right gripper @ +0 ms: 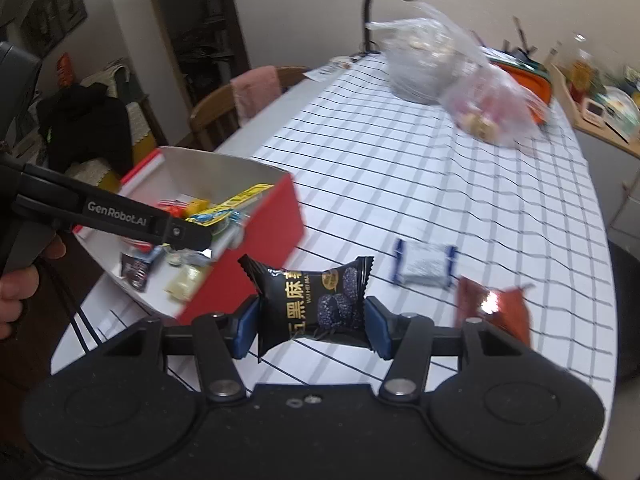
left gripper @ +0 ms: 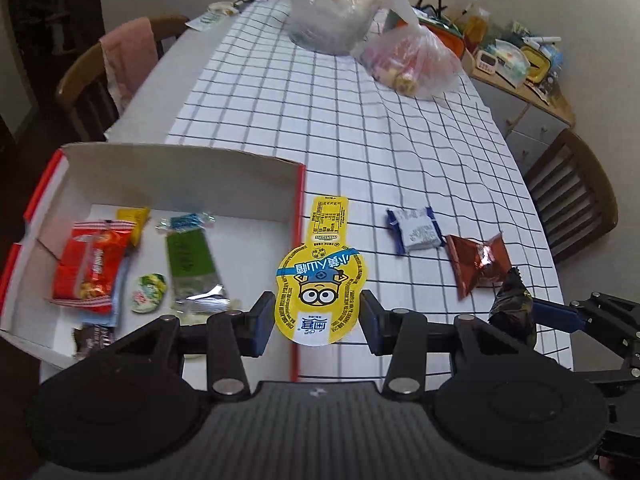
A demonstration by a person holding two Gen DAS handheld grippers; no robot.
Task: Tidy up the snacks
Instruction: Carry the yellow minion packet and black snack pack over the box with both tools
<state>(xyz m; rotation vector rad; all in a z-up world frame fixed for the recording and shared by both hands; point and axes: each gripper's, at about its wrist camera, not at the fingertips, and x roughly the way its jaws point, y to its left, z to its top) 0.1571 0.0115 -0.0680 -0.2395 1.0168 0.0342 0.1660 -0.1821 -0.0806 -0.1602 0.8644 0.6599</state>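
Note:
My left gripper (left gripper: 316, 320) is shut on a yellow Minions snack pack (left gripper: 320, 276) and holds it above the right wall of a red and white box (left gripper: 298, 208). The box holds several snacks: a red pack (left gripper: 92, 272), a green bar (left gripper: 188, 260), a small round pack (left gripper: 147, 293). My right gripper (right gripper: 310, 326) is shut on a black sesame snack packet (right gripper: 316, 300), held above the table to the right of the box (right gripper: 256, 248). The left gripper also shows in the right wrist view (right gripper: 196, 236), over the box.
A blue and white packet (left gripper: 416, 230) and a brown foil packet (left gripper: 476, 266) lie on the checked tablecloth right of the box. Two plastic bags (left gripper: 336, 8) stand at the far end. Wooden chairs (left gripper: 100, 76) flank the table; a cluttered sideboard (left gripper: 516, 64) is at right.

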